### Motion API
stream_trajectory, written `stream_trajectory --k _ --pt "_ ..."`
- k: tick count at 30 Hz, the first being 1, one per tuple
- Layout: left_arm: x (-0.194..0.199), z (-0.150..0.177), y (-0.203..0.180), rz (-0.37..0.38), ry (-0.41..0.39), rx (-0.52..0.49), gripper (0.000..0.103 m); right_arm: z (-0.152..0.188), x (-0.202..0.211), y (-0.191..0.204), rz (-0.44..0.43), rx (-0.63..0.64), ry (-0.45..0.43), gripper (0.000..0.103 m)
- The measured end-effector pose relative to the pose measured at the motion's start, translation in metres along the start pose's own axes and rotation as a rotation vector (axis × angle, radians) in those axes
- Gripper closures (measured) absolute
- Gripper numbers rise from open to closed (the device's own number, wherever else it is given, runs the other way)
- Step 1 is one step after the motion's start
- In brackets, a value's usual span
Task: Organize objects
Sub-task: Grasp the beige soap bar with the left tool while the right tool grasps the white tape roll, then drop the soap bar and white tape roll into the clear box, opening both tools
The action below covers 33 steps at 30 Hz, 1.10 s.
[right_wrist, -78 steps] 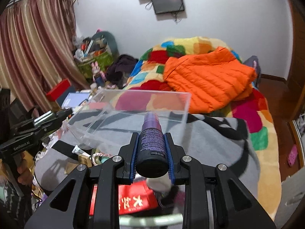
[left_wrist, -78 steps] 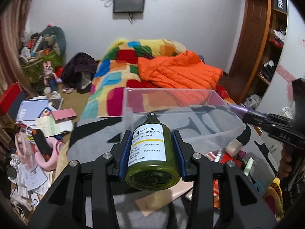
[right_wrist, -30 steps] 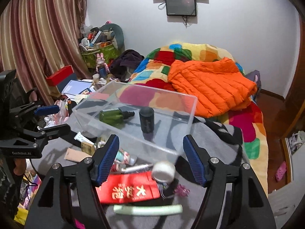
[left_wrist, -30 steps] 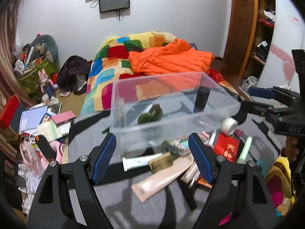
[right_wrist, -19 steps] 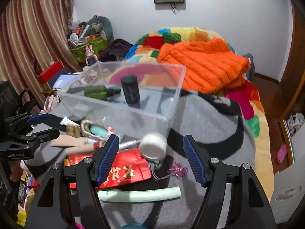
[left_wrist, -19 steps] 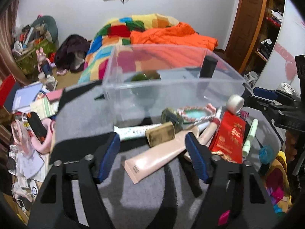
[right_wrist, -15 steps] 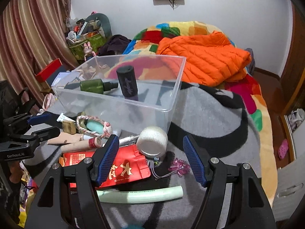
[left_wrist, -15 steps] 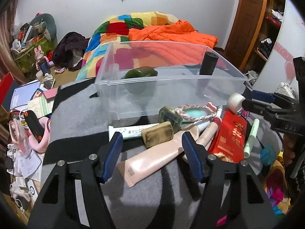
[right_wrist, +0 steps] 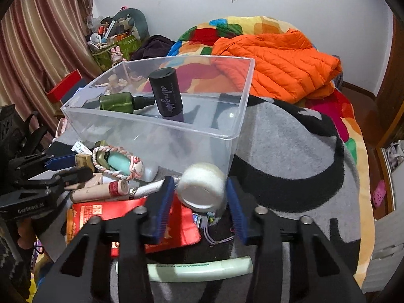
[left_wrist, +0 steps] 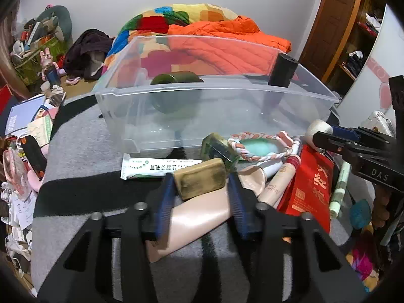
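Note:
A clear plastic bin stands on the grey and black mat. In it lie a green pump bottle and a dark purple bottle, which stands upright. My left gripper has its blue pads on both sides of a gold-brown block, close around it. My right gripper has its pads on both sides of a white tape roll, with small gaps showing.
In front of the bin lie a white tube, a beige tube, a braided-cord teal bottle, a red packet and a pale green tube. Bed with orange jacket behind.
Both grippers let go of their bottles in the bin, drew back and came down low. The left jaws have narrowed around the gold-brown block, the right jaws around the tape roll.

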<state>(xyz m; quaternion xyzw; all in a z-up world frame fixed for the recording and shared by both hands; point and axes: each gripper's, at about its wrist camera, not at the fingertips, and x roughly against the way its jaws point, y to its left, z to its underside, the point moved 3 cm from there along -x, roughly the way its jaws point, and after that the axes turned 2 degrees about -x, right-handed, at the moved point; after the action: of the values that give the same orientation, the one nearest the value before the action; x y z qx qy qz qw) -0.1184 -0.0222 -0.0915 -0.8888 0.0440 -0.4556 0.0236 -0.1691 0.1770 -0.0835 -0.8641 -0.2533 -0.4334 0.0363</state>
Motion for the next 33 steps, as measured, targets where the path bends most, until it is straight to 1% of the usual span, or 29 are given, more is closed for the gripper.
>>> stream_trajectory --k 6,8,13,23,28,33 --pt "0.006 0.003 0.004 0.002 -0.018 0.021 0.062 0.002 0.013 0.003 0.003 0.012 -0.045 0.067" --pt "0.011 0.004 0.005 0.007 -0.027 0.030 0.062 0.002 0.020 0.004 -0.008 0.008 -0.059 0.067" --pt "0.033 0.000 0.007 0.013 -0.080 0.038 0.062 -0.001 0.040 0.007 -0.042 0.000 -0.101 0.067" --pt "0.069 -0.026 0.005 0.012 -0.198 0.027 0.062 -0.020 0.068 0.018 -0.071 0.014 -0.189 0.067" --pt "0.074 -0.041 0.002 0.010 -0.230 0.016 0.062 -0.033 0.072 0.022 -0.076 0.013 -0.219 0.067" --pt "0.067 -0.058 -0.001 0.003 -0.240 -0.001 0.062 -0.046 0.059 0.021 -0.059 0.009 -0.211 0.067"
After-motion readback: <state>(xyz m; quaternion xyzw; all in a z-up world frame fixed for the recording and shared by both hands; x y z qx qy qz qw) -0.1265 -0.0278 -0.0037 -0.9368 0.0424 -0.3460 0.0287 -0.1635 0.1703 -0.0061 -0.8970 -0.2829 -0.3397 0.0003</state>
